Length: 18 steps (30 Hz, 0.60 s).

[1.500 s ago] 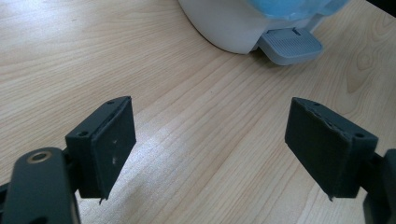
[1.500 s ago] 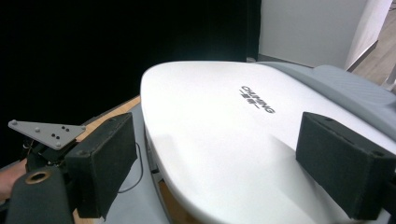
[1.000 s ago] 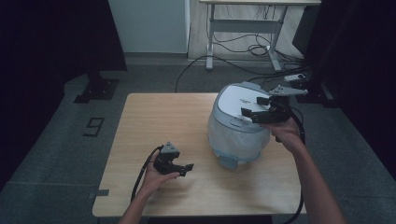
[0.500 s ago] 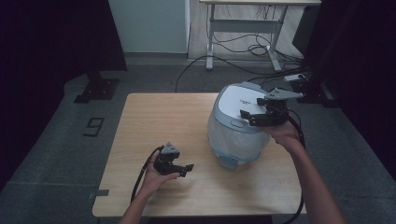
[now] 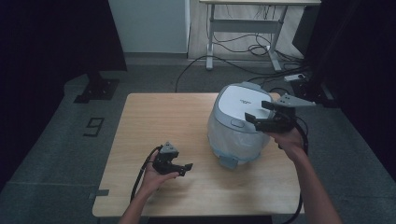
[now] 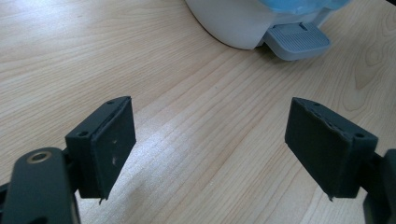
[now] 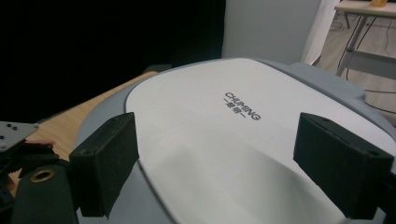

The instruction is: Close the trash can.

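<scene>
Right gripper [image 5: 258,115] hovers released over the rice cooker [image 5: 239,122]; left gripper [image 5: 187,167] rests released on the table [image 5: 154,116].
The cooker sits at the table's three o'clock side, lid shut; the left gripper lies toward seven o'clock, jaws apart around nothing.

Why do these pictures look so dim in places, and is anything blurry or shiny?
High view: the room's edges sink into black, only the table and rice cooker are lit. Left gripper view: a pale sheen lies on the wood between the open jaws. Right gripper view: the cooker's lid is sharp at its lettering, soft and shadowed near the jaws.
</scene>
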Motion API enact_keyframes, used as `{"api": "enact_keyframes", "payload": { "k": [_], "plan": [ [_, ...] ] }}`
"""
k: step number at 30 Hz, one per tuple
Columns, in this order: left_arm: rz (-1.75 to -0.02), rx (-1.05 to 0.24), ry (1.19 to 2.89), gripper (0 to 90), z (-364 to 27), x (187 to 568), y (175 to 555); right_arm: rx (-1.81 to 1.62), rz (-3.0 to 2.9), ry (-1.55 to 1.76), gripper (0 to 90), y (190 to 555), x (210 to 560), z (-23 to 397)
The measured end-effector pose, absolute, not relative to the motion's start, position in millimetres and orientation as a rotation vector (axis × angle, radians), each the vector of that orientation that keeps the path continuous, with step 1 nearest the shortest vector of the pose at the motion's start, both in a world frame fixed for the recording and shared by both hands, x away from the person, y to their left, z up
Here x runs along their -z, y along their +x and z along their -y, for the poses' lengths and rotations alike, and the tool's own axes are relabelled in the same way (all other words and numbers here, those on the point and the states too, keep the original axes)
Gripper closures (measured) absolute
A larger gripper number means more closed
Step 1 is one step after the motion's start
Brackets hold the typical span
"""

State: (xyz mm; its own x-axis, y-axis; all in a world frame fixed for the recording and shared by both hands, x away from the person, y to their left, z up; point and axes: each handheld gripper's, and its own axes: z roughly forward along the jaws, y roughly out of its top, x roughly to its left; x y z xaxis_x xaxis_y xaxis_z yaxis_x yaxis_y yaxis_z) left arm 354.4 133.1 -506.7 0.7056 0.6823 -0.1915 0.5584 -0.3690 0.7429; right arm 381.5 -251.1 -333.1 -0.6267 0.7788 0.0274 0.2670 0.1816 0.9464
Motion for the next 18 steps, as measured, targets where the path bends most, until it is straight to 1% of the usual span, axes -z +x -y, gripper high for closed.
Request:
{"api": "enact_keyframes", "payload": {
  "k": [8, 18],
  "plan": [
    [-0.948, -0.197, 2.059, 16.1, -135, 505, 354, -1.499, -1.918, 0.992, 14.8, 352, 346, 275],
    [-0.955, -0.205, 2.057, 16.2, -138, 505, 355, -1.524, -1.882, 1.03, 15.0, 321, 386, 299]
  ]
}}
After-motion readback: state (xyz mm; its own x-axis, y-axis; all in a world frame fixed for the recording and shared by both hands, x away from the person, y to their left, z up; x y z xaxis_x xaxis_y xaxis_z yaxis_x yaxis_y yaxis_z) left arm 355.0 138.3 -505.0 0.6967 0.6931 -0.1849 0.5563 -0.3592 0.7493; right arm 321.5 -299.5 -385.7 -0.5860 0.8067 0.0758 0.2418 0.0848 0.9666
